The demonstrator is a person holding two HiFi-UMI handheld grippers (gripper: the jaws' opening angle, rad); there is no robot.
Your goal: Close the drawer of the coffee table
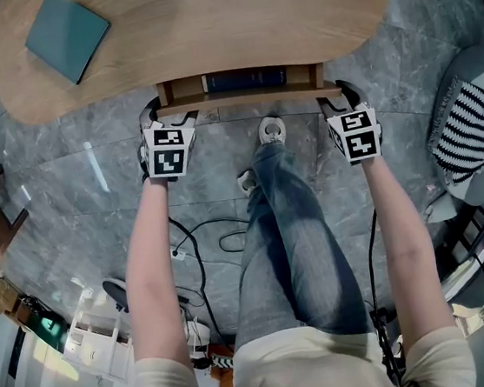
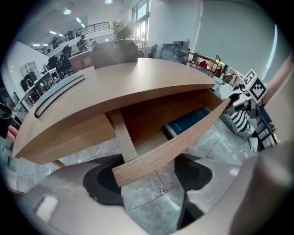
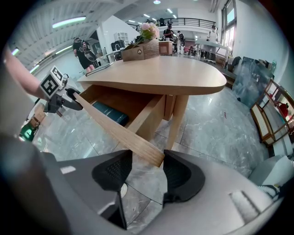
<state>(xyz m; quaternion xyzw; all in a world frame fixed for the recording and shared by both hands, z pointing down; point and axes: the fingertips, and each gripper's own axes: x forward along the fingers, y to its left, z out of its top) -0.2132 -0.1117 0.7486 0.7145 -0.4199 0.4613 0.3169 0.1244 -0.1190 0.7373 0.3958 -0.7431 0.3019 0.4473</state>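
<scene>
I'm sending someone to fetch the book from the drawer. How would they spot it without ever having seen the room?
Find the wooden coffee table with the rounded top; a drawer stands open under its near edge. Inside lies a dark blue book, flat with its spine outward, unlike the teal book, which lies on the tabletop.

Grey marble floor point(image 1: 64, 166), black cables point(image 1: 196, 246) trailing, ceiling strip lights point(image 3: 69, 21) — mezzanine railing point(image 3: 183, 19), tall windows point(image 3: 228, 16) behind
</scene>
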